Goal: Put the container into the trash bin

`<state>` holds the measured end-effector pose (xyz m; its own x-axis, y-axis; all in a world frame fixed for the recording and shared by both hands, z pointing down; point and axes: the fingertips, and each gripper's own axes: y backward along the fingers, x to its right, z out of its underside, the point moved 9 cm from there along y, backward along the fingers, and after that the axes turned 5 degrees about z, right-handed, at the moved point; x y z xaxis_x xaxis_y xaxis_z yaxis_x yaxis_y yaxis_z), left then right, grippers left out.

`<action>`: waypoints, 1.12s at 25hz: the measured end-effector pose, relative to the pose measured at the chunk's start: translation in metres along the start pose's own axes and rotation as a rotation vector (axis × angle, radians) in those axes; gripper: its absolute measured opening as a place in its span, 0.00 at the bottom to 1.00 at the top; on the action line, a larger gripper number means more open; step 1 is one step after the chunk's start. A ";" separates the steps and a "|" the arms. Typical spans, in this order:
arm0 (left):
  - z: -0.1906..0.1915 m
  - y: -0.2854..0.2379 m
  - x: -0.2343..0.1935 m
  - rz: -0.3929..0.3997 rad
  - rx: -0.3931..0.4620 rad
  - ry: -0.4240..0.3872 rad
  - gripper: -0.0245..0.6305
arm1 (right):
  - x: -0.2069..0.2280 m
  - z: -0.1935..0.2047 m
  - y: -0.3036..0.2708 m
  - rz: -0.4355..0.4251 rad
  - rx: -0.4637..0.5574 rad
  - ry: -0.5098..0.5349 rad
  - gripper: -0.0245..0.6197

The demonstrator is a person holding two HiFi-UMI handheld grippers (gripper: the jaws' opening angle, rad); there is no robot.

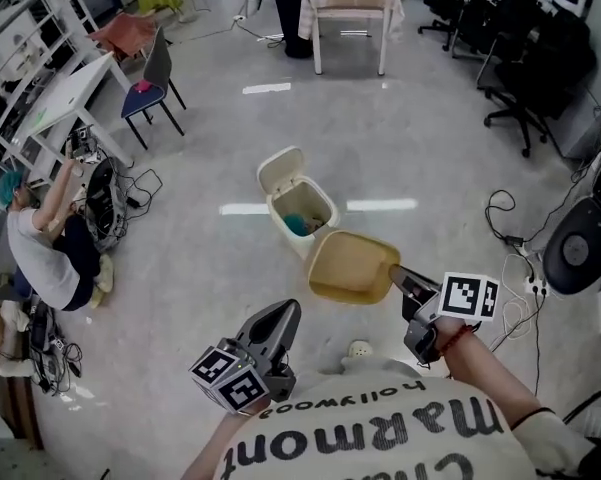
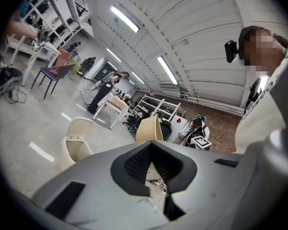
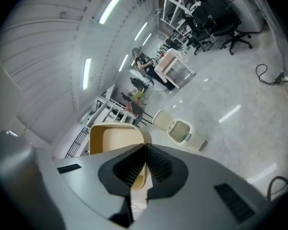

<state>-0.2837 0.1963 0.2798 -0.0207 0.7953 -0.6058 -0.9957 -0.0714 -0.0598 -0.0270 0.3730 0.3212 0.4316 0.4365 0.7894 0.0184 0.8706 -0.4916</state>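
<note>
Fingers point(image 3: 159, 166) of the right gripper point(image 1: 396, 274) pinch the rim of the beige container point(image 1: 350, 266), held just short of the open-lidded trash bin point(image 1: 288, 236) ahead-left; the farther left gripper point(image 1: 286, 313) is pressed together, empty.

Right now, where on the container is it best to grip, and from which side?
Grip the container by its thin side wall, coming from the right in the head view, one jaw inside, one outside. It is an open tray that looks too broad to span. The right gripper holds it so.
</note>
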 end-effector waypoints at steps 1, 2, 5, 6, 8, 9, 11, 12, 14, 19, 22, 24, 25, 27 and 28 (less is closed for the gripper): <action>0.002 -0.005 -0.001 -0.014 0.008 0.000 0.02 | 0.003 -0.007 -0.004 -0.006 -0.013 0.010 0.05; 0.003 -0.009 -0.001 -0.027 0.014 -0.003 0.02 | 0.006 -0.013 -0.009 -0.011 -0.025 0.019 0.05; 0.005 -0.014 -0.002 -0.074 0.026 -0.016 0.02 | 0.013 -0.026 -0.023 -0.029 -0.058 0.034 0.05; 0.006 -0.015 -0.002 -0.090 0.031 -0.017 0.02 | 0.014 -0.029 -0.028 -0.036 -0.071 0.037 0.05; 0.008 -0.016 -0.001 -0.120 0.040 -0.015 0.02 | 0.017 -0.034 -0.036 -0.046 -0.099 0.043 0.05; 0.010 -0.016 0.000 -0.133 0.044 -0.014 0.02 | 0.019 -0.035 -0.039 -0.050 -0.113 0.047 0.05; 0.016 -0.018 -0.002 -0.157 0.051 -0.012 0.02 | 0.023 -0.035 -0.045 -0.057 -0.136 0.053 0.05; 0.019 -0.019 -0.003 -0.166 0.050 -0.007 0.02 | 0.025 -0.035 -0.048 -0.061 -0.146 0.055 0.05; 0.023 -0.022 -0.005 -0.175 0.041 0.004 0.02 | 0.026 -0.034 -0.054 -0.065 -0.163 0.052 0.05; 0.019 -0.030 -0.009 -0.167 0.015 -0.020 0.02 | 0.032 -0.039 -0.067 -0.054 -0.189 0.040 0.05; 0.011 -0.032 -0.021 -0.170 -0.005 -0.043 0.02 | 0.030 -0.044 -0.077 -0.051 -0.182 0.031 0.05; 0.006 -0.037 -0.032 -0.171 -0.025 -0.059 0.02 | 0.029 -0.049 -0.083 -0.044 -0.172 0.026 0.05; 0.003 -0.041 -0.039 -0.168 -0.030 -0.061 0.02 | 0.029 -0.052 -0.085 -0.039 -0.165 0.022 0.05; -0.005 -0.050 -0.052 -0.154 -0.032 -0.050 0.02 | 0.029 -0.059 -0.089 -0.025 -0.147 0.012 0.05; -0.011 -0.055 -0.058 -0.141 -0.029 -0.039 0.02 | 0.028 -0.063 -0.090 -0.017 -0.137 0.005 0.05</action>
<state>-0.2268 0.1474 0.3098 0.1149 0.8213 -0.5589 -0.9860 0.0257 -0.1649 0.0408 0.2924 0.3647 0.4346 0.4203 0.7965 0.1485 0.8388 -0.5237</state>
